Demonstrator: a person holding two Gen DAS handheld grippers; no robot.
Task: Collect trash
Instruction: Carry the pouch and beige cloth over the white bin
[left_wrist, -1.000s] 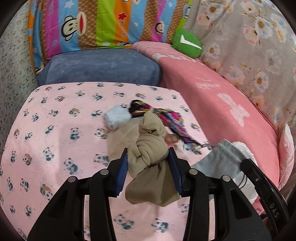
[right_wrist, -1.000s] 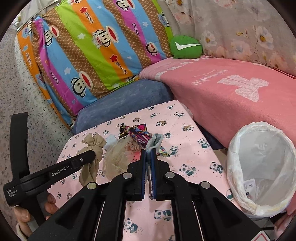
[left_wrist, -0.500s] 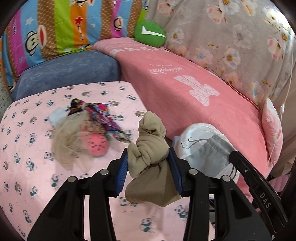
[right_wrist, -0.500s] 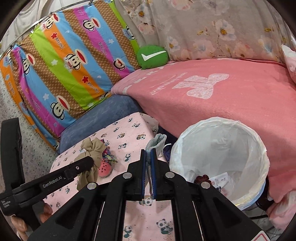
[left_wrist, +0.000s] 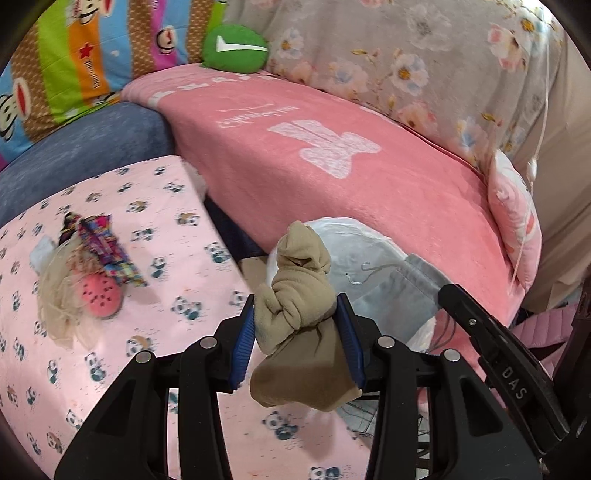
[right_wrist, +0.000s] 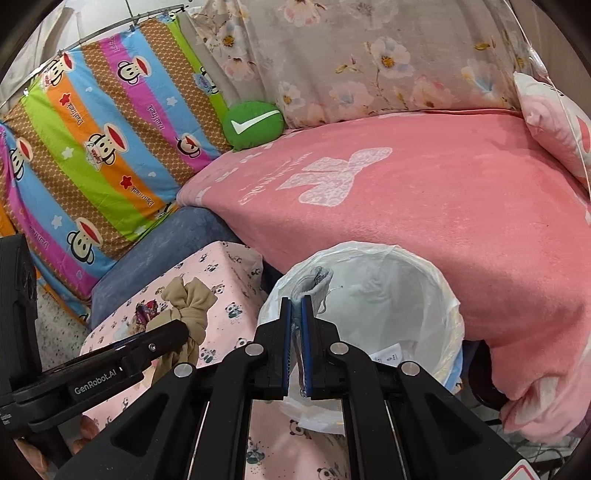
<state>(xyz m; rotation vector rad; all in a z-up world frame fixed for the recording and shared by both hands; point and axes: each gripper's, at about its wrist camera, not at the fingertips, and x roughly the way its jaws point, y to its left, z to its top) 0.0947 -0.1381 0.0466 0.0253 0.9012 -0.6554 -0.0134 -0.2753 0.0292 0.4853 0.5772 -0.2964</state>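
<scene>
One bin (right_wrist: 439, 295), lined with a white plastic bag, stands just ahead of the right tool (right_wrist: 296, 332), between the panda-print bench (left_wrist: 159, 236) and the pink-covered sofa (right_wrist: 424, 206). Down inside it, a slip of printed paper (right_wrist: 388, 356) lies against the liner; the rest of the bottom is hidden behind the tool.

That right tool is clamped nearly flat on a grey drawstring pouch (right_wrist: 314, 282), whose open mouth sticks up past the fingertips, over the near rim of the bin. From the left wrist view the same pouch (left_wrist: 402, 291) hangs to the right of the left tool, in front of the white liner (left_wrist: 354, 236).

Gripped between the blue pads (left_wrist: 245, 332) of the left tool (left_wrist: 295, 325) is a knotted tan cloth (left_wrist: 299, 306), its knot rising ahead of the fingertips and its loose end drooping below them.

Ahead and to the left of that tool, on the bench, lie a colourful patterned rag (left_wrist: 99, 240), a pale stringy tuft (left_wrist: 59, 295) and a pink spotted ball (left_wrist: 101, 297), all touching.
</scene>
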